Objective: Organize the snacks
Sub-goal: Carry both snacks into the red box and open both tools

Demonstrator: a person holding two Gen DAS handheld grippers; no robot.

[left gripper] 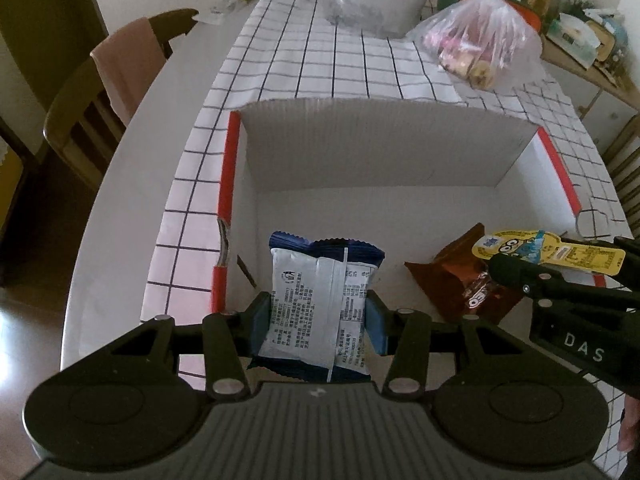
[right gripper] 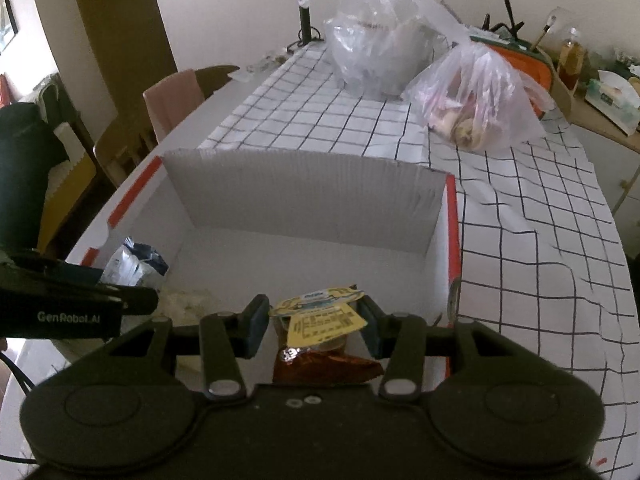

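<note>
The left gripper (left gripper: 318, 322) is clamped on a white and dark blue snack packet (left gripper: 320, 300), its blue pads pressing both long edges, the printed back of the packet facing the camera and the crimped dark blue top pointing away. The packet hangs over the near left part of an open white cardboard box (left gripper: 384, 144) with red-trimmed side edges. The right gripper (right gripper: 312, 328) grips a small cup with a yellow cartoon lid (right gripper: 320, 314), the pads touching the cup's sides just under the lid's rim; the lid's tab lies toward the camera. In the left wrist view the same cup sits at the right, held over the box's near right part. Directly below the cup, on the box floor, lies a brown snack packet (left gripper: 460, 284). The box's far wall stands upright as a tall corrugated flap. The box rests on a white tablecloth with a dark grid pattern (right gripper: 520, 220), spread over a white table (left gripper: 160, 120). Far beyond the box, on the cloth, stand two clear plastic bags: the left bag (right gripper: 380, 48) holds pale things that cannot be made out, and the right bag (right gripper: 476, 96) holds pink and tan snacks. A wooden chair (left gripper: 80, 112) with a pink cloth over its back stands at the table's left edge.
</note>
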